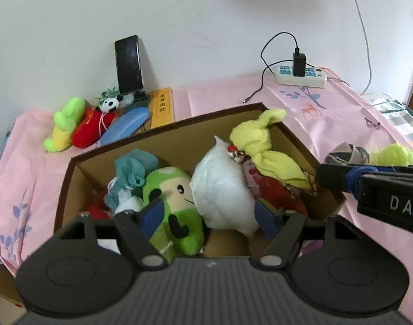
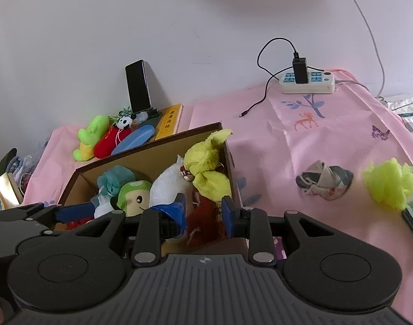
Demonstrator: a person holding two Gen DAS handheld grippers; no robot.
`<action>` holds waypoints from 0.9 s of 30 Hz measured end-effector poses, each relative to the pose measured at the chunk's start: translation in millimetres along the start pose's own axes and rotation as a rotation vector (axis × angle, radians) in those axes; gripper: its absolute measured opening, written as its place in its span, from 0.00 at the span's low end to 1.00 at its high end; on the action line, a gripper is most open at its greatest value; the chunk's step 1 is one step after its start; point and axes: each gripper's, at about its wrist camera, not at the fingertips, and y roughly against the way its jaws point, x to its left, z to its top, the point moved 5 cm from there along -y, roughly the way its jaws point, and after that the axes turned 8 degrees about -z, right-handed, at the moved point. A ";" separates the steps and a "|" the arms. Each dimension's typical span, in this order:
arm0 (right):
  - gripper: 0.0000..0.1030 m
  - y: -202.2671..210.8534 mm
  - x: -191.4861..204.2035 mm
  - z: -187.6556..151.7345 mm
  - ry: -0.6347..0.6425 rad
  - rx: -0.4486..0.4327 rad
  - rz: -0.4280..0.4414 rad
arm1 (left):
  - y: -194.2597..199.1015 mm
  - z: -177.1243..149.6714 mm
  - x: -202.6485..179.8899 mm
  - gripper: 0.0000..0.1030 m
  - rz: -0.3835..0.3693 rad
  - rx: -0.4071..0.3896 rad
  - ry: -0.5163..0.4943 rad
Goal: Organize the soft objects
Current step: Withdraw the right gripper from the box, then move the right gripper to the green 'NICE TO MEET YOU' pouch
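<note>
The soft toys sit packed in the cardboard box [image 1: 163, 135] on the pink cloth [image 2: 314, 140]. Inside are a green plush doll [image 1: 176, 197], a white fluffy toy [image 1: 222, 189], a yellow cloth bunny [image 1: 263, 140], a teal puff [image 1: 136, 170] and something red [image 2: 203, 214] low down. The bunny leans on the far right corner and its ears poke over the rim.

The left gripper [image 1: 206, 214] hangs over the box with its jaws wide apart and nothing between them. The green doll and the white toy lie right under it. The right gripper [image 2: 203, 211] is open too, and empty, just above the red thing near the box's right wall.

More soft things wait outside. A gray and white cloth bundle [image 2: 325, 181] and a bright lime puff [image 2: 387, 184] lie on the cloth to the right, well apart from the box. A green and yellow plush [image 1: 65, 124], a red plush [image 1: 90, 130] and a small panda [image 1: 110, 104] lie by the wall, beside a blue case [image 1: 125, 126] and a phone [image 1: 129, 63] on a stand.

I think the box is nearly full, so that is the trouble. A new toy pushed in could knock the bunny over the rim. The two grippers are close together, so they could bump. A push on the wall could slide the light box. A reach to the back toys could tip the phone.
</note>
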 end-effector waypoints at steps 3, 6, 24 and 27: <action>0.10 4.9 -3.6 -5.0 0.000 -0.007 -0.004 | 3.8 -3.8 -5.7 0.71 -0.007 0.002 -0.007; 0.10 8.5 -6.7 -8.2 -0.002 -0.010 -0.004 | 7.2 -6.7 -14.6 0.71 -0.012 0.005 -0.019; 0.12 26.1 -48.3 -36.2 -0.042 0.009 -0.090 | 4.2 -28.2 -68.6 0.71 -0.094 0.062 -0.100; 0.12 25.6 -55.8 -41.6 -0.061 0.028 -0.093 | 2.9 -31.6 -80.2 0.73 -0.089 0.060 -0.137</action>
